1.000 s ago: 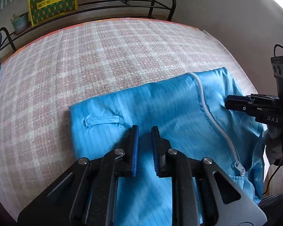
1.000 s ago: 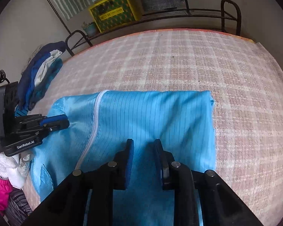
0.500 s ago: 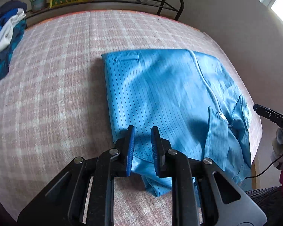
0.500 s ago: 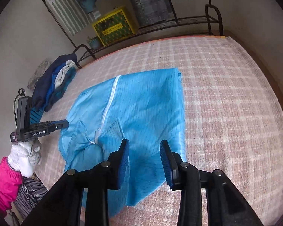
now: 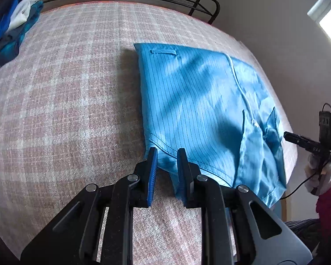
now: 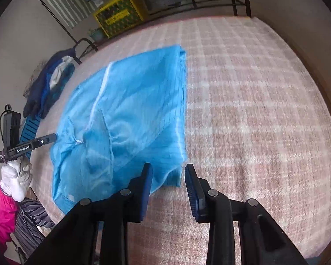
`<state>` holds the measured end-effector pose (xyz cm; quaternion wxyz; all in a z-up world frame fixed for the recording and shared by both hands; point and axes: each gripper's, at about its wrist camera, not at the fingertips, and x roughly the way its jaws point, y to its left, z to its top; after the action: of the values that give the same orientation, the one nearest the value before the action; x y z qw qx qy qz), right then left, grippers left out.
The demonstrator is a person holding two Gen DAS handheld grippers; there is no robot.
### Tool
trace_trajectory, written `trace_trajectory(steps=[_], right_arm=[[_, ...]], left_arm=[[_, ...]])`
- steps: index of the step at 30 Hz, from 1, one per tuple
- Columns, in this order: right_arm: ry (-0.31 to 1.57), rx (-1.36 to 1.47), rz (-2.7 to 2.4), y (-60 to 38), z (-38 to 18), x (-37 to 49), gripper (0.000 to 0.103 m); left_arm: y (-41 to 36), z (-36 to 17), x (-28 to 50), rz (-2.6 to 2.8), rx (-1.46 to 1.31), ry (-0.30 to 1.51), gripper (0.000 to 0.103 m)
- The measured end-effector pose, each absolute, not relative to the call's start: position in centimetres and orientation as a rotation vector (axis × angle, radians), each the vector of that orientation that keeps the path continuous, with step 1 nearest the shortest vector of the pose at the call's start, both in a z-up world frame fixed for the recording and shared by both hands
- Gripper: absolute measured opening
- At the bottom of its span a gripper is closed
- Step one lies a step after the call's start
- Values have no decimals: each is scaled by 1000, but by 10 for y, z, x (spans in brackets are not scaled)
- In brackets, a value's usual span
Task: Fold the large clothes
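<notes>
In the left wrist view, the blue garment lay folded into a rough rectangle on the checked bedcover, its zip running down the right half and a small loop near the far corner. The left claw hung over the near corner of the cloth with its jaws opening; the hem showed in the gap between them, but the pads did not press on it, so the corner seemed to be let go rather than carried. Laying the fold down flat on the bed would explain that pose. Off at the right edge the right claw stood clear of the cloth, gripped by a gloved hand in a pink sleeve.

In the right wrist view, somewhat blurred, the same garment spread away to the left, and the right claw had its jaws apart above the opposite near corner, holding nothing. A pile of dark clothes sat at the bed's far left, likely set aside out of the folding space. The left claw appeared at the garment's left side, touching nothing as far as I could tell.
</notes>
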<state>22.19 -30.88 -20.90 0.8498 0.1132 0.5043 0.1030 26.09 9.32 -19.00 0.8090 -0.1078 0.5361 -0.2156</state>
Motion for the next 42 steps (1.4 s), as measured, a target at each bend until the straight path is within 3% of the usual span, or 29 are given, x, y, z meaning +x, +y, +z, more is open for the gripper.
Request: trace_trajectory(steps=[1, 2, 4, 13, 24, 29, 34, 38, 42], right_arm=[[1013, 242, 213, -314, -202, 219, 45], [963, 248, 204, -318, -196, 218, 57], [888, 268, 199, -328, -189, 220, 66], [1006, 465, 262, -360, -222, 273, 64], [1061, 699, 479, -377, -266, 311, 58], [1056, 729, 567, -358, -273, 324, 53], [1054, 715, 607, -338, -275, 338, 48], [1075, 701, 573, -329, -277, 337, 28], [1078, 619, 521, -316, -261, 334, 14]], left_arm=[[101, -187, 264, -456, -274, 1141, 46], [115, -185, 271, -452, -322, 1133, 62], [132, -183, 281, -464, -449, 1123, 64], [153, -226, 327, -522, -826, 1232, 64], [132, -244, 354, -603, -900, 1261, 64], [117, -248, 362, -611, -877, 1268, 46], [98, -245, 367, -603, -826, 1260, 39], [89, -239, 359, -545, -738, 1250, 17], [71, -221, 356, -518, -618, 1205, 9]])
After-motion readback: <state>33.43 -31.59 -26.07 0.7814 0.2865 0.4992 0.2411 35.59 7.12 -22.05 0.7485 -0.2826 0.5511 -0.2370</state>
